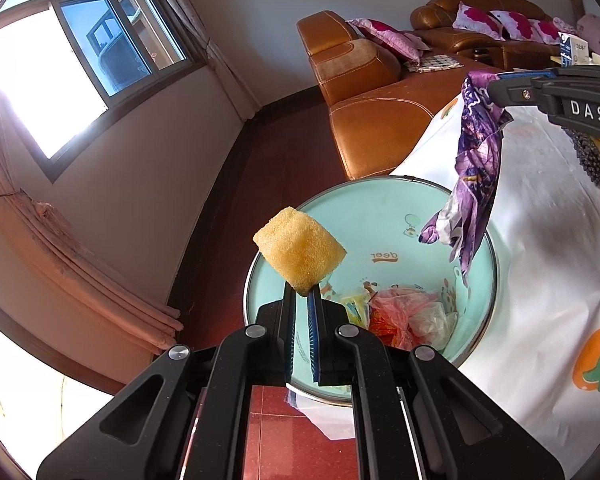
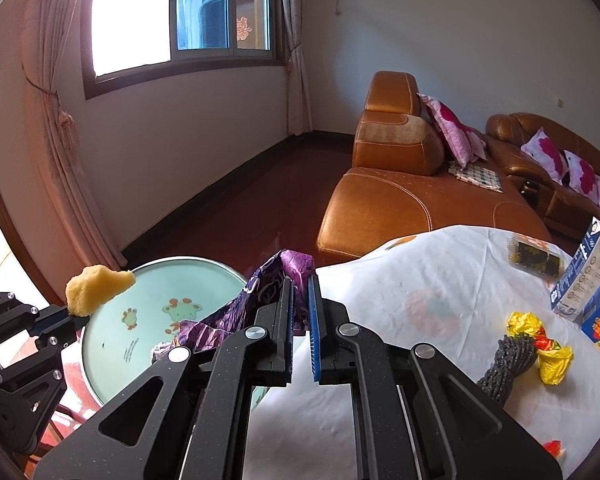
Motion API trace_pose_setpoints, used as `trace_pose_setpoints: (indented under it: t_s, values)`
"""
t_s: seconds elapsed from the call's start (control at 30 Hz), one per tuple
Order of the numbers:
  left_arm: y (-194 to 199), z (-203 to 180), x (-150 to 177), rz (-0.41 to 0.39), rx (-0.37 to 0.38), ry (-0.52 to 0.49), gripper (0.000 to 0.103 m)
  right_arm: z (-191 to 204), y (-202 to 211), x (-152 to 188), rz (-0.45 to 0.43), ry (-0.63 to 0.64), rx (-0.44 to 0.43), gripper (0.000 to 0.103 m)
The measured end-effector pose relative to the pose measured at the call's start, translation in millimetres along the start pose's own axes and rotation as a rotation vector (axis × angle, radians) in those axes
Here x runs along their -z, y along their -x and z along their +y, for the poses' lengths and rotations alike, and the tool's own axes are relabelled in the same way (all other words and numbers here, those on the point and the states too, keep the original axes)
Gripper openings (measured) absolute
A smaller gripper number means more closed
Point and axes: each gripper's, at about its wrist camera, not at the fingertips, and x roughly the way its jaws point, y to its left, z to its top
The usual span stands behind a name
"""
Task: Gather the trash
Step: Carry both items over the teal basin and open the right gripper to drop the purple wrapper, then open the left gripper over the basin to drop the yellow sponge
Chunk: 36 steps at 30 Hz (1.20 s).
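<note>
My left gripper (image 1: 302,290) is shut on a yellow sponge (image 1: 300,248), which hangs over the open mint-green trash bin (image 1: 380,204). The same sponge (image 2: 96,288) shows at the left of the right wrist view, above the bin (image 2: 172,276). My right gripper (image 2: 300,280) is shut on a crumpled purple wrapper (image 2: 260,292). From the left wrist view the wrapper (image 1: 476,160) dangles from the right gripper (image 1: 496,90) over the bin's right rim. Pink and clear plastic bags (image 1: 412,316) lie inside the bin.
A table with a white fruit-print cloth (image 2: 440,300) stands right of the bin. On it lie a yellow wrapper (image 2: 540,344), a dark bumpy object (image 2: 508,364), a black packet (image 2: 534,258) and blue-white cartons (image 2: 588,276). A brown leather sofa (image 2: 400,200) stands behind.
</note>
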Motion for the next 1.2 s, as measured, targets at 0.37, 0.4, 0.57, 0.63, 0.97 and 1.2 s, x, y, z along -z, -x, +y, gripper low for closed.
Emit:
trace_pose_setpoints:
  t_s: [0.37,0.4,0.57,0.63,0.97,1.2]
  values:
    - [0,2,-1,-0.003,0.002,0.007,0.006,2,-3,1,0.007,0.004,-0.005,0.007]
    - [0,2,0,-0.003,0.002,0.008,0.006,2,-3,1,0.008,0.004,-0.006,0.007]
    - [2,2,-1,-0.008,0.014,0.014,0.008,5,-5,2,0.019,0.011,-0.023,0.008]
    - [2,1,-1,-0.009,0.021,0.02,0.01,8,-6,4,0.02,0.015,-0.034,0.017]
    - [7,-3,-3,-0.033,0.02,0.027,0.051,2,-6,8,0.029,-0.015,-0.034,0.043]
    - [11,-1,-4,-0.047,-0.001,0.036,0.068,2,-5,12,0.038,-0.021,-0.025,0.044]
